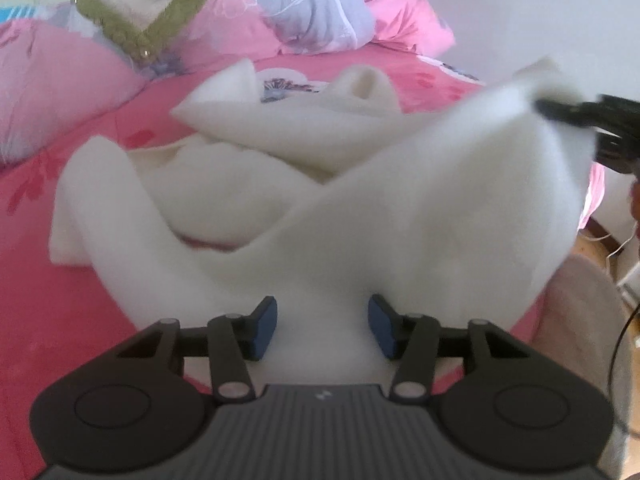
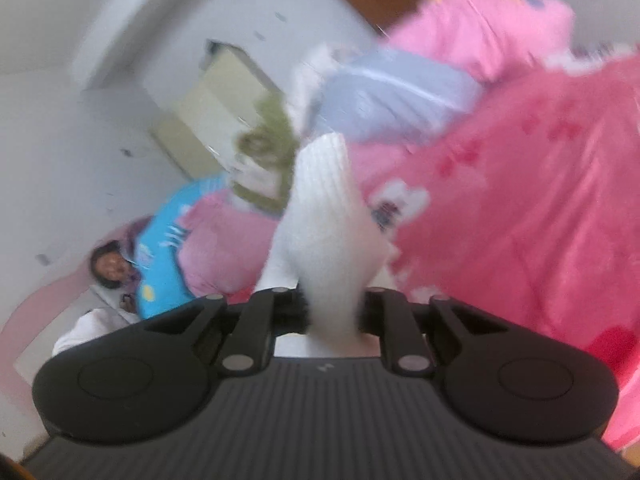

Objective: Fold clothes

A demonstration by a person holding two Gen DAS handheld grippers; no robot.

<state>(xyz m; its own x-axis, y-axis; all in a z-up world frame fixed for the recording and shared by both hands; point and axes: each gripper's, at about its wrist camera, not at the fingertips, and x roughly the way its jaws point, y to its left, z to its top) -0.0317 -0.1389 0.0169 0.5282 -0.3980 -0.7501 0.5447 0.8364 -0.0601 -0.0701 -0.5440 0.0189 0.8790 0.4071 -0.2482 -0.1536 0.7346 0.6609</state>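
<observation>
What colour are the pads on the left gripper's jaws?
Blue pads, on black linkage; clearest in the left wrist view.

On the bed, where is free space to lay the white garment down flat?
Bare pink sheet lies left of the white garment, bordered by the pink pillow behind. A smaller strip shows beyond the garment, before the piled quilt. The middle is crowded with garment folds; the right gripper lifts one corner, the open left gripper sits over the near edge.
</observation>
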